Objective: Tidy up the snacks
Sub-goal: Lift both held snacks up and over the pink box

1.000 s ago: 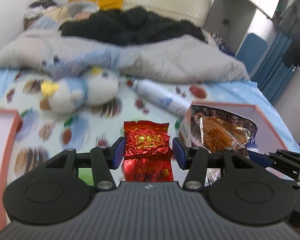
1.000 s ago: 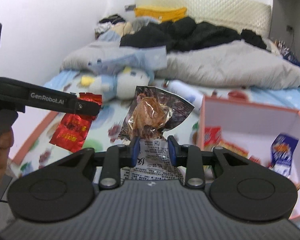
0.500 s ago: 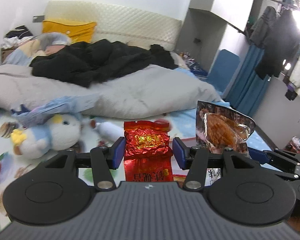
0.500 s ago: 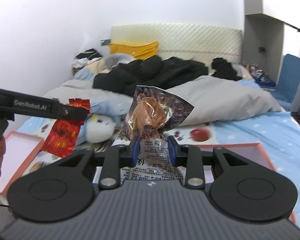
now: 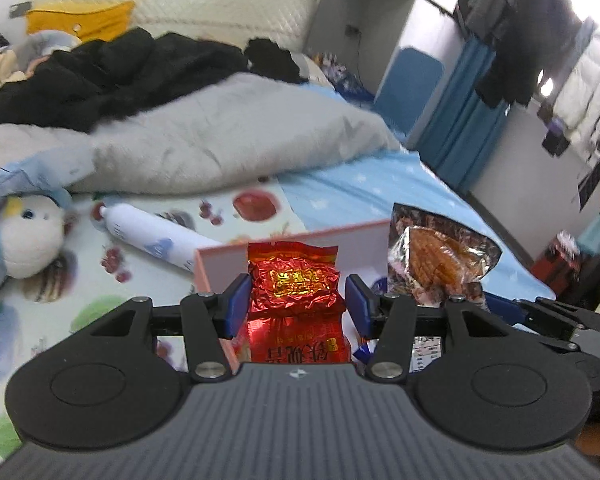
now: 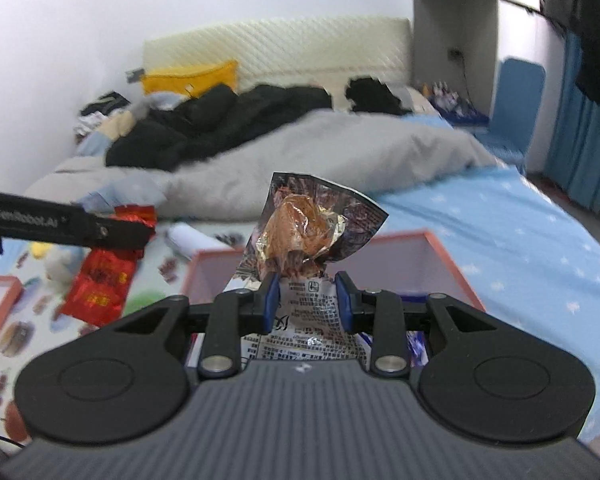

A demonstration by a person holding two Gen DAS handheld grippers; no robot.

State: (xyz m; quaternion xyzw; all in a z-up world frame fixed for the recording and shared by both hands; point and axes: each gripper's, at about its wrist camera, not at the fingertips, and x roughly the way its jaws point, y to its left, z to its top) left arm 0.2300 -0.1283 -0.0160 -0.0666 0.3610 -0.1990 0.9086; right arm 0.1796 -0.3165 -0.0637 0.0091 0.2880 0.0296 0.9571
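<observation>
Left gripper [image 5: 295,300] pinching the red packet [image 5: 296,284], held upright just this side of the pink box [image 5: 220,258]; right gripper [image 6: 307,300] clamped on the clear meat-snack packet [image 6: 308,232], raised over that same box [image 6: 452,258]; beyond the box a white bottle [image 5: 148,236] lies on the sheet, a plush toy [image 5: 16,236] further left; behind, a grey duvet [image 5: 228,140].

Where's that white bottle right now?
The white bottle lies on the fruit-print sheet, left in the left wrist view, between the plush toy and the pink box.
</observation>
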